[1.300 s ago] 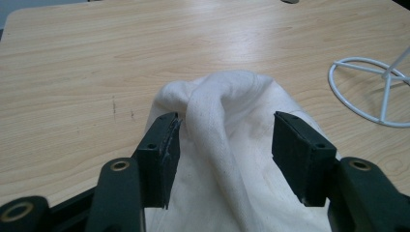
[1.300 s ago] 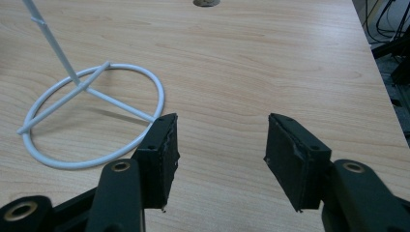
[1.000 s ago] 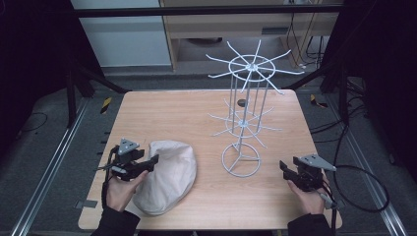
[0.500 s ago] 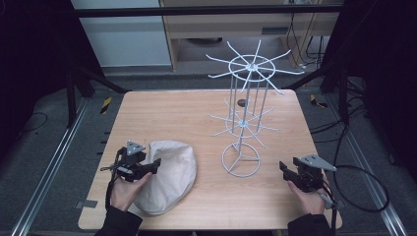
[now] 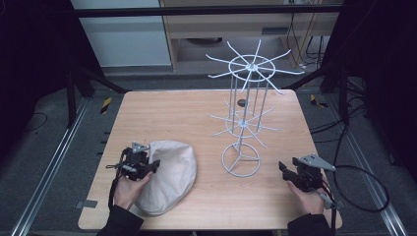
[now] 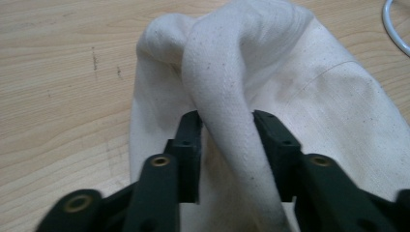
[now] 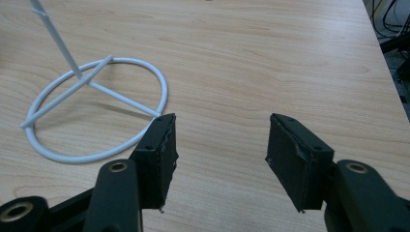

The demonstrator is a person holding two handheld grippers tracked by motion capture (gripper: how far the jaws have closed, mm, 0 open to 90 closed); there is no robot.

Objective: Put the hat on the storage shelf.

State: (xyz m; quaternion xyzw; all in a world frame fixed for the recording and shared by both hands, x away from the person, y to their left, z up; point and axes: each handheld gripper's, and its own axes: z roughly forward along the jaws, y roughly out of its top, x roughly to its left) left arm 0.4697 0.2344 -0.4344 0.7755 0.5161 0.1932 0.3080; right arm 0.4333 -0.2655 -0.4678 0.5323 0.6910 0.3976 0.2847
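Wooden table (image 5: 162, 110), cap (image 5: 167, 174) lengthwise toward person

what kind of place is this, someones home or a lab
Most likely a lab or recording workspace, not a home: a plain wooden table stands inside a black frame, cables trail over a grey floor, and a white wire rack stands as a prop.

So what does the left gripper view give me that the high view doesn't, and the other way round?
The left gripper view alone shows the grip itself: a raised fold of the cream cloth hat sits pinched between the left hand-held gripper jaws, which have just been closing on it. The high view alone shows the tall white wire rack standing to the hat's right, and the right hand-held gripper resting open near the table's right edge, holding nothing. Both show the hat lying on the wooden table and the rack's ring base.
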